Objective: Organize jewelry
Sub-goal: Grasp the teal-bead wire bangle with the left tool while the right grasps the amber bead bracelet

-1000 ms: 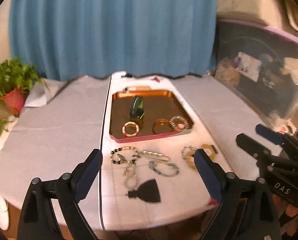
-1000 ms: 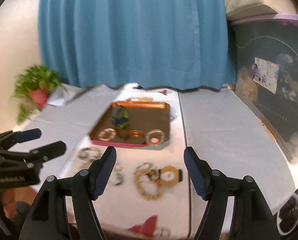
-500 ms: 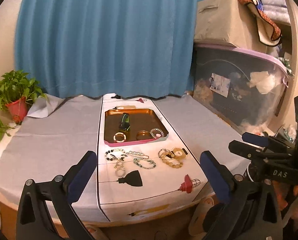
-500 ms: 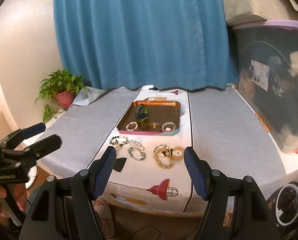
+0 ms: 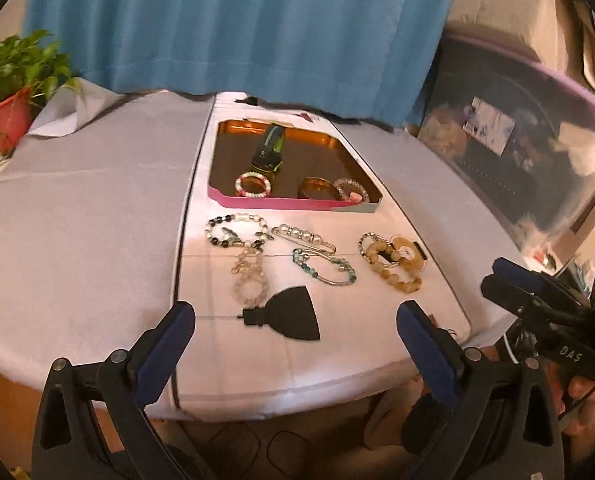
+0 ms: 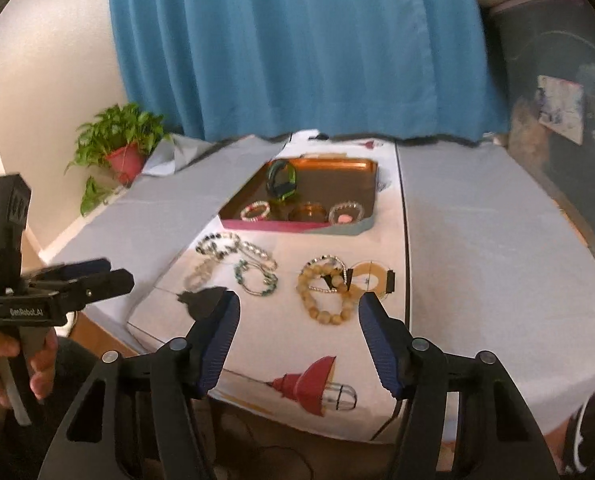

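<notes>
Bracelets (image 6: 325,292) are spread out between the copper tray (image 6: 371,184) and the table's near edge, straight ahead of the empty, closing right gripper (image 6: 297,340), nearer than the wide-open left gripper (image 5: 295,344).

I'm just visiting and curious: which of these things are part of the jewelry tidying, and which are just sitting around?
Part of the job:
- copper tray holding four pieces already
- loose bracelets on the cloth: black-and-white beads, pearl clasp, green beads, clear beads, amber beads
- left gripper and right gripper, both empty

Just lying about:
- potted plant
- blue curtain
- storage tub
</notes>
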